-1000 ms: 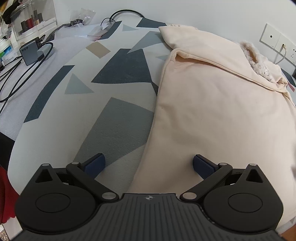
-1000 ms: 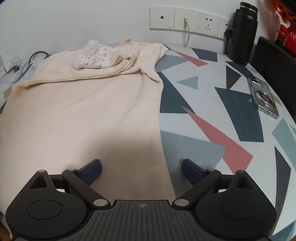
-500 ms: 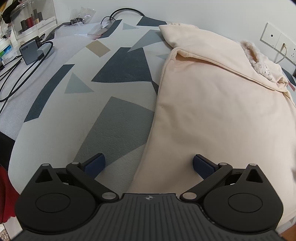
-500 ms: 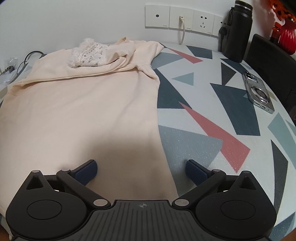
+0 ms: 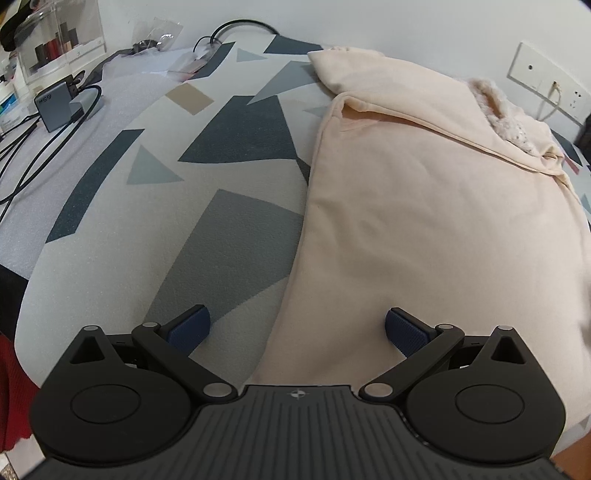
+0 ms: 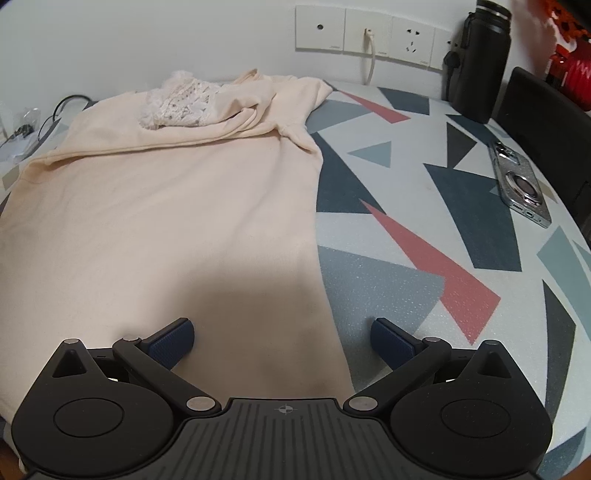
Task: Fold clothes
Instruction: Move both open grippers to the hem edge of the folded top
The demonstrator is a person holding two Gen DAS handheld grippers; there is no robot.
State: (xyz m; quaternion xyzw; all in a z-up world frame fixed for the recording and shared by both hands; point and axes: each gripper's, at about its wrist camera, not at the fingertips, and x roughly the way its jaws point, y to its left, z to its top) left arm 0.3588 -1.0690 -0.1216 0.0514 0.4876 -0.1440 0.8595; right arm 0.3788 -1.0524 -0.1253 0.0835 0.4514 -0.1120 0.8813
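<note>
Patterned desk (image 5: 229, 236) carried the cream garment (image 6: 166, 221) flat, sleeves folded in at the far end. My left tool (image 5: 297, 328) and right tool (image 6: 282, 334) gaped over its near corners; I judged a hem pinch next.

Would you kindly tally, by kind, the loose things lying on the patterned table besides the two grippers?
Garment: 1
Phone: 1
Black bottle: 1
Grey charger: 1
Clear plastic bags: at least 1; the far clutter is too small to count surely
Total: at least 5
</note>
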